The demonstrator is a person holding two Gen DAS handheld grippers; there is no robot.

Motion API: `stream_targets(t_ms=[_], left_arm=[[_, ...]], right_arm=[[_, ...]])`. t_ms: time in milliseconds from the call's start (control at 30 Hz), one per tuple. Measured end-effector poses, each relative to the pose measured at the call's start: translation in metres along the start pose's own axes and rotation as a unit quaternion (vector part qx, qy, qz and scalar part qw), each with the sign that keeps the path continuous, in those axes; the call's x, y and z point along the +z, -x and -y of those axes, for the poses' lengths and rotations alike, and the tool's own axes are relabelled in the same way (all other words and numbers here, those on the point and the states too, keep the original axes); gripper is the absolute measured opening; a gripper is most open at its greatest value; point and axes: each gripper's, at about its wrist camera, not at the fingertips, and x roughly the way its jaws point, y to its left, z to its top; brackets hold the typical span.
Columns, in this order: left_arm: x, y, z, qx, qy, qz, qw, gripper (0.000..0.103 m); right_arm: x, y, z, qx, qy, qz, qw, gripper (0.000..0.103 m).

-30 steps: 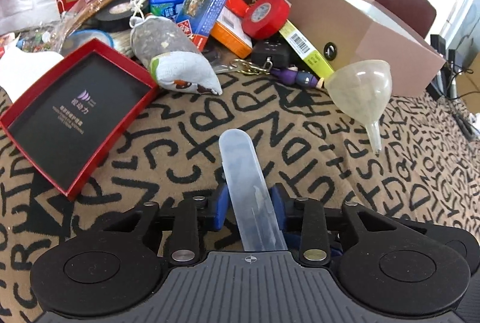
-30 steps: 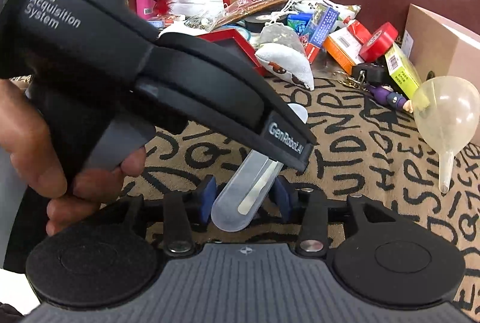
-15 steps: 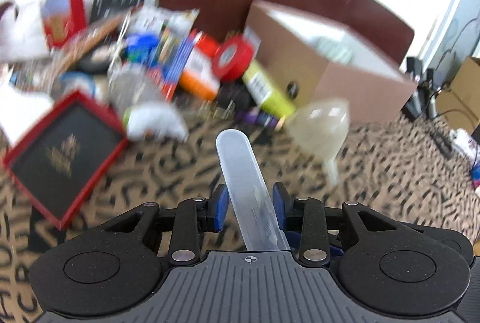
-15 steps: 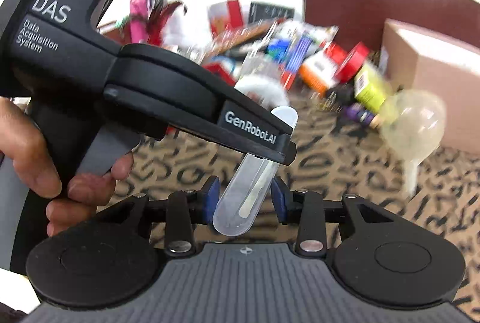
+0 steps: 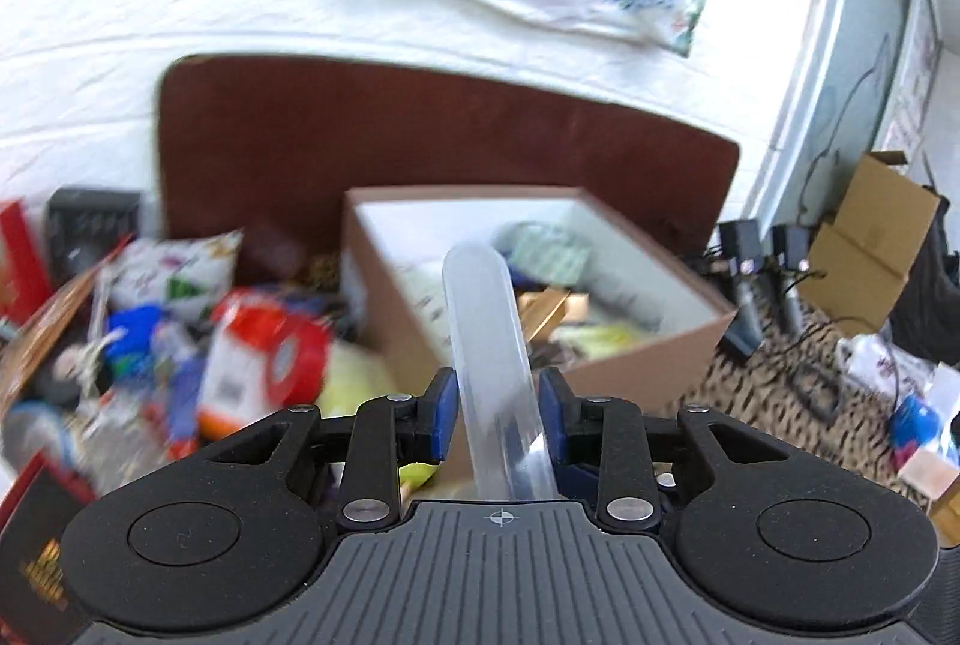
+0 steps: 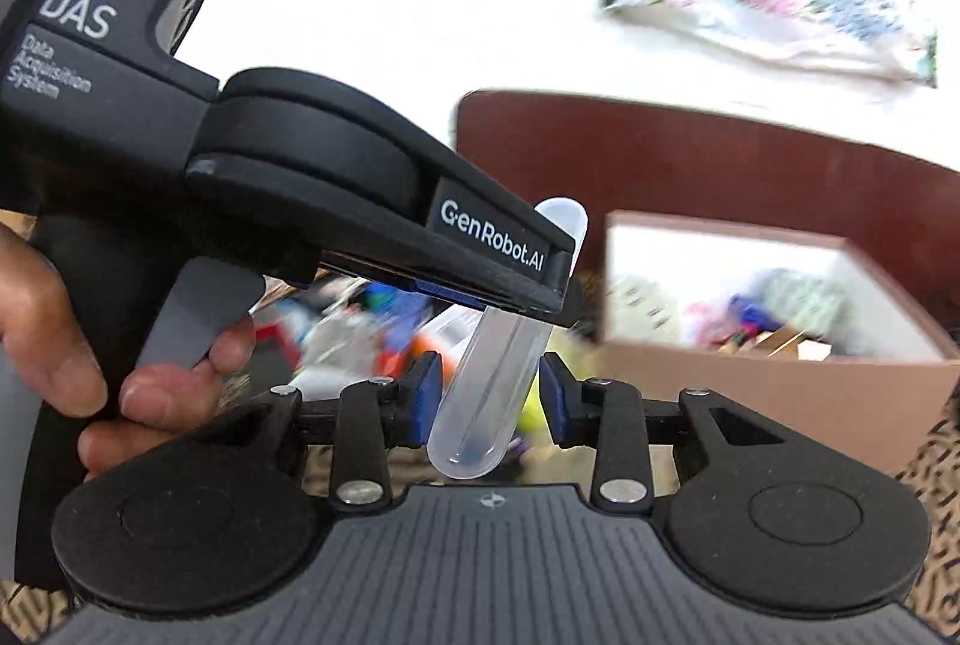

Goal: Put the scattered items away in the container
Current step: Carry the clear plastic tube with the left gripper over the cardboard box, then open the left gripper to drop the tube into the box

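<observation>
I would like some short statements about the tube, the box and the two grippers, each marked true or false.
1. The left gripper holds the clear plastic tube. True.
2. The brown box is empty. False: several items already lie inside it.
3. The right gripper grips the tube. False: its fingers stand apart from the tube, which the left gripper carries.
4. The red tape roll lies outside the box. True.
5. The box has a lid on. False: it is open.
</observation>
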Motion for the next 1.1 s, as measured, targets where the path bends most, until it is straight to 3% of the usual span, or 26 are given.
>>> stream_targets(t_ms=[267, 700, 733, 800, 867, 900, 933, 1100], left_arm=[[0.039, -0.062, 0.029, -0.034, -0.024, -0.008, 0.9991, 0.036], [0.053, -0.164, 0.021, -0.051, -0.007, -0.041, 0.9978, 0.038], [0.051, -0.171, 0.019, -0.053, -0.003, -0.046, 0.9975, 0.043], [0.048, -0.182, 0.011, -0.055, 0.010, -0.059, 0.9967, 0.088], [0.044, -0.185, 0.002, -0.049, 0.030, -0.064, 0.9963, 0.100], [0.042, -0.182, -0.002, -0.048, 0.036, -0.059, 0.9965, 0.100], [0.040, -0.180, -0.005, -0.047, 0.038, -0.053, 0.9968, 0.100], [0.033, -0.169, -0.006, -0.038, 0.027, -0.039, 0.9981, 0.103]], right_arm=[[0.027, -0.031, 0.067, -0.038, -0.024, 0.021, 0.999, 0.036], [0.024, -0.106, 0.142, -0.072, -0.047, -0.025, 0.996, 0.032], [0.022, -0.112, 0.144, -0.073, -0.047, -0.029, 0.996, 0.032], [0.018, -0.126, 0.150, -0.076, -0.045, -0.040, 0.995, 0.032], [0.011, -0.133, 0.151, -0.087, -0.040, -0.055, 0.994, 0.043], [0.008, -0.135, 0.152, -0.098, -0.037, -0.057, 0.993, 0.070], [0.004, -0.134, 0.153, -0.113, -0.036, -0.051, 0.992, 0.088], [-0.008, -0.123, 0.155, -0.114, -0.047, -0.037, 0.992, 0.093]])
